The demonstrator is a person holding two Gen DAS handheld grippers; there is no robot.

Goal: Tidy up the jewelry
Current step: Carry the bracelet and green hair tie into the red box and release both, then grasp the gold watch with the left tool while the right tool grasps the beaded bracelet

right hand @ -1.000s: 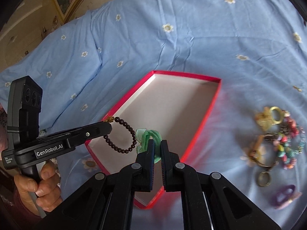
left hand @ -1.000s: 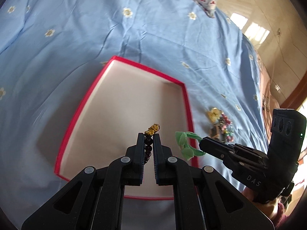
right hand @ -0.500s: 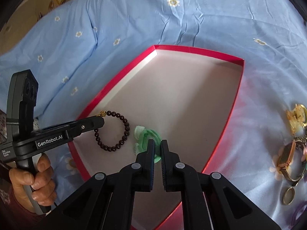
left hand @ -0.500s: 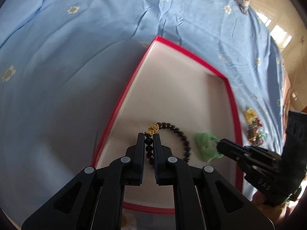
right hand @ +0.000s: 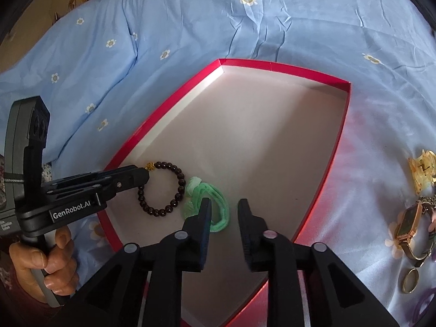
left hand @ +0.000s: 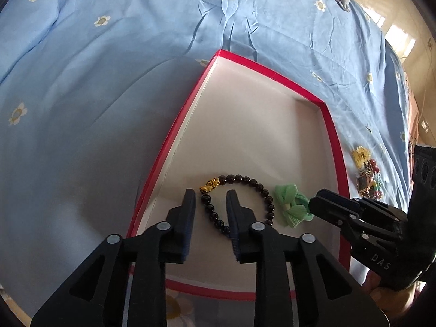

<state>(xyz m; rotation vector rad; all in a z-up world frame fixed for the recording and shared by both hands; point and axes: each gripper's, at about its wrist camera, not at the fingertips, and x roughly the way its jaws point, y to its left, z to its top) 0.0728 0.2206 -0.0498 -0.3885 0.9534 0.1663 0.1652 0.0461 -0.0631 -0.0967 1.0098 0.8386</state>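
Observation:
A shallow red box [left hand: 333,136] [right hand: 283,66] with a pale floor lies on the blue bedsheet. A dark bead bracelet with a gold charm [left hand: 242,181] [right hand: 178,181] lies on the box floor near its front left corner. A green hair tie with a bow [left hand: 290,204] [right hand: 218,190] lies just right of it. My left gripper [left hand: 209,193] is open, its fingers either side of the bracelet's left arc. My right gripper [right hand: 224,205] is open over the hair tie.
A heap of loose jewelry lies on the sheet right of the box: a gold clip [right hand: 422,170], a gold watch [right hand: 408,222], a ring [right hand: 408,280], a purple piece [right hand: 423,303]. It shows in the left wrist view [left hand: 366,171] too.
Both grippers came down over the box and opened. The bracelet and the green hair tie were let go and now lie on the box floor.

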